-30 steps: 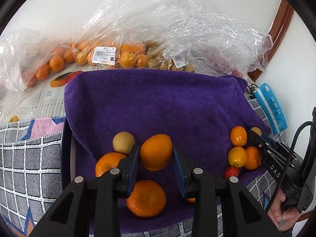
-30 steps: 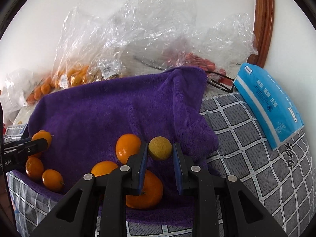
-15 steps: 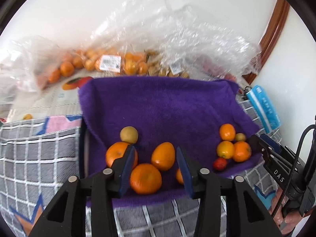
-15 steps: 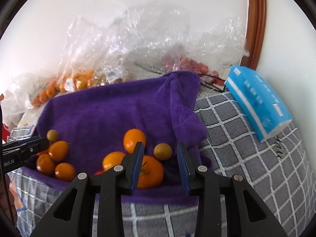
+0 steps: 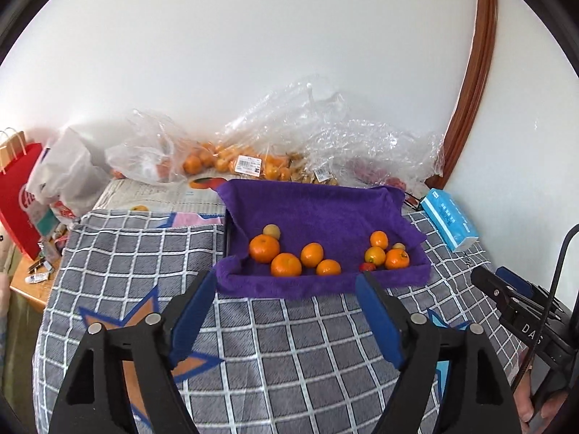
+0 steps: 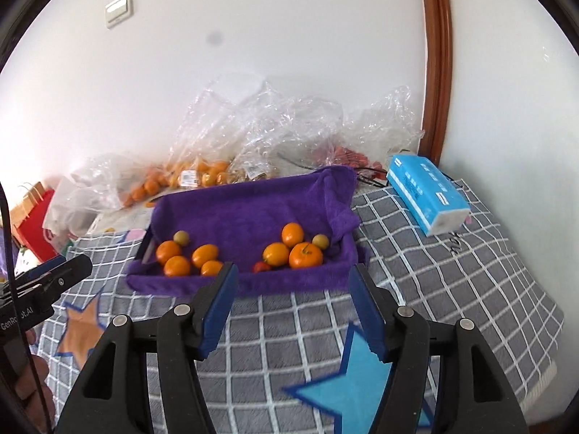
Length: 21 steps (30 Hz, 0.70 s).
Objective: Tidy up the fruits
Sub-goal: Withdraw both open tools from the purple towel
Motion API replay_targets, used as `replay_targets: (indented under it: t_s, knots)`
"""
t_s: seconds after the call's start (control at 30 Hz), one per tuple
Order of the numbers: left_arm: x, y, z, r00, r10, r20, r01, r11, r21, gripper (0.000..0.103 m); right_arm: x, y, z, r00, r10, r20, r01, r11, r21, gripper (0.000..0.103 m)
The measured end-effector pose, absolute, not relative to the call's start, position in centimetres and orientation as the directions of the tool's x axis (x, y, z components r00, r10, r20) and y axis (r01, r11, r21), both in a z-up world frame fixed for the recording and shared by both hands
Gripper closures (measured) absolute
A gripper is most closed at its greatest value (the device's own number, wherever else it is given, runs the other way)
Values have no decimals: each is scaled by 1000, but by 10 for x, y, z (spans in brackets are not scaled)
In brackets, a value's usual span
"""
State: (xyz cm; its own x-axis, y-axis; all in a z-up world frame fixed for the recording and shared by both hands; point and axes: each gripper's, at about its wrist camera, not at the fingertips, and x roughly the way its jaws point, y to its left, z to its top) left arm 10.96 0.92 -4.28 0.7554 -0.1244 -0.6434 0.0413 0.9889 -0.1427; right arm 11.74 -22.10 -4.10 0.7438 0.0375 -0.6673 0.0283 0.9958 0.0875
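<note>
A tray lined with a purple towel [image 5: 318,213] holds two clusters of fruit. The left cluster has several oranges [image 5: 286,264] and a small yellowish fruit [image 5: 271,231]. The right cluster has oranges [image 6: 305,255], a small yellowish fruit [image 6: 320,241] and a small red fruit [image 6: 261,267]. My left gripper [image 5: 286,282] hangs in front of the tray's near edge, jaws opening, with nothing between them. My right gripper [image 6: 293,273] hangs in front of the same edge, jaws opening and empty. Each gripper shows at the edge of the other's view.
The tray sits on a grey checked cloth [image 5: 289,343] with star patches. Clear plastic bags of oranges [image 5: 224,161] and other fruit lie behind the tray against the white wall. A blue tissue pack [image 5: 450,218] lies right of it. A red paper bag [image 5: 18,195] stands far left.
The left gripper let go of an orange and the right let go of a small yellowish fruit. Both opened and drew back and up from the tray.
</note>
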Motion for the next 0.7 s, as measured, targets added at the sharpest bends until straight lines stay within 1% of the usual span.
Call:
replay_targets:
  t_s: [0.17, 0.2, 0.23, 0.27, 0.3, 0.37, 0.47, 0.7]
  knots:
    - [79, 6, -34, 775, -106, -622, 47, 993, -111, 15, 82, -223, -30, 747, -7, -665, 55, 997, 51, 39]
    - [72, 4, -33, 783, -102, -614, 49, 994, -102, 13, 78, -224, -29, 751, -11, -661, 57, 997, 49, 36]
    - [68, 3, -31, 789, -96, -607, 50, 994, -93, 12, 71, -226, -27, 761, -15, -648, 61, 997, 48, 26]
    - [63, 2, -30, 796, -91, -599, 48, 995, -87, 11, 67, -227, -24, 770, -17, -638, 63, 997, 50, 19]
    - [59, 2, -28, 799, -91, -594, 48, 995, -87, 10, 63, -228, -22, 779, -17, -626, 64, 997, 52, 17]
    - [53, 2, -27, 803, -95, -588, 50, 994, -93, 10, 56, -228, -18, 792, -19, -611, 58, 997, 44, 11]
    - [46, -1, -25, 809, -93, -580, 51, 995, -89, 9, 49, -228, -15, 796, -39, -605, 70, 997, 27, 7]
    - [38, -5, -24, 812, -95, -576, 55, 995, -86, 9, 39, -230, -15, 793, -45, -607, 72, 997, 20, 7]
